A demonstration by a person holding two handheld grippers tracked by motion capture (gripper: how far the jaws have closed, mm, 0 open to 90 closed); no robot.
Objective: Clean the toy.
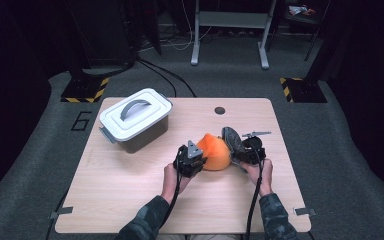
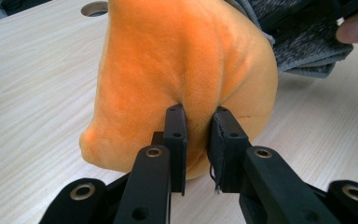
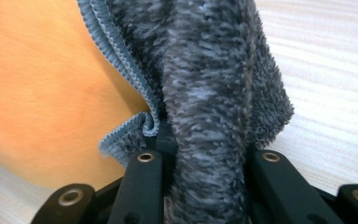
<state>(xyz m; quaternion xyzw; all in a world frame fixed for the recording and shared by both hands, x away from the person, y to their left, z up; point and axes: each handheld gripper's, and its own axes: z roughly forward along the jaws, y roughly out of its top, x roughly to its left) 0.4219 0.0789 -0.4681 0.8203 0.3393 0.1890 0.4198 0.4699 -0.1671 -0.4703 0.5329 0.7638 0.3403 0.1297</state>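
Note:
An orange plush thing (image 1: 214, 153) sits on the middle of the wooden table (image 1: 125, 200). My left gripper (image 1: 199, 162) is at its near left side. In the left gripper view the left gripper (image 2: 198, 115) is shut on a pinched fold of the orange plush (image 2: 177, 60). A dark grey fuzzy cloth (image 1: 232, 140) leans against the plush's right side. My right gripper (image 1: 244, 152) holds it. The right gripper (image 3: 205, 151) has its jaws closed around the thick grey cloth (image 3: 214, 70), which hides the tips, with the orange plush (image 3: 42, 84) just to the left of them.
A white lidded box (image 1: 135, 117) with a grey handle stands at the table's back left. A round cable hole (image 1: 220, 110) lies near the far edge. A fingertip (image 2: 356, 28) of the other hand rests by the grey cloth (image 2: 303, 51).

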